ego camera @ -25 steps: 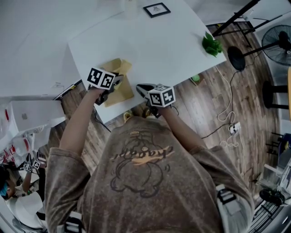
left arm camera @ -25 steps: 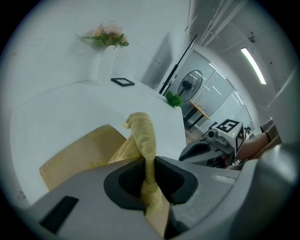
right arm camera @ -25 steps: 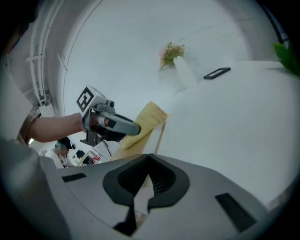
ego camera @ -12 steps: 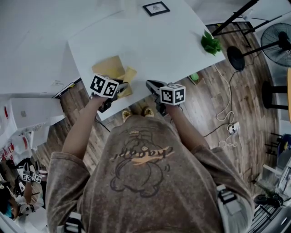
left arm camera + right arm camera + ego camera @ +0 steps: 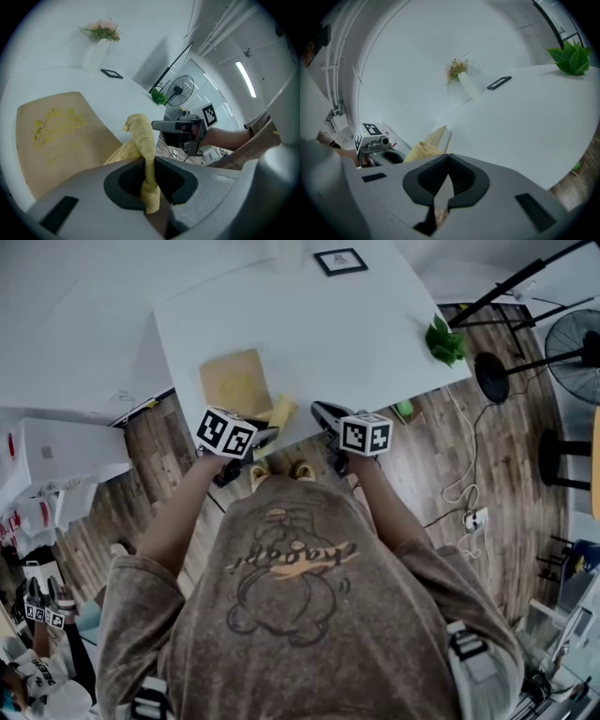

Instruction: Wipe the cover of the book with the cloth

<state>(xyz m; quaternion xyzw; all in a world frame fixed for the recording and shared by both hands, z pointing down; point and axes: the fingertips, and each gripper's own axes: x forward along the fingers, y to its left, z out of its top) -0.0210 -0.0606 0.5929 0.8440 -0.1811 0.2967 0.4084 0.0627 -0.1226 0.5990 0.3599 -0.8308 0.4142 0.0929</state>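
Note:
A tan book (image 5: 234,381) lies flat near the front left of the white table (image 5: 356,334). My left gripper (image 5: 263,437) is at the table's near edge, just right of the book's near corner. It is shut on a yellow cloth (image 5: 282,412), which hangs off the book. In the left gripper view the cloth (image 5: 143,140) sits pinched between the jaws (image 5: 149,161), with the book (image 5: 51,136) to the left. My right gripper (image 5: 324,412) hovers at the near edge beside the cloth. Its jaws (image 5: 448,159) are shut on nothing.
A vase of flowers (image 5: 97,47) and a small black frame (image 5: 339,260) stand at the table's far side. A green plant (image 5: 444,340) sits at the right corner. A fan (image 5: 572,334), stands and cables are on the wooden floor to the right.
Both grippers have drawn back toward the table's near edge. The left one has pulled the cloth off the book's cover, leaving the whole cover in view.

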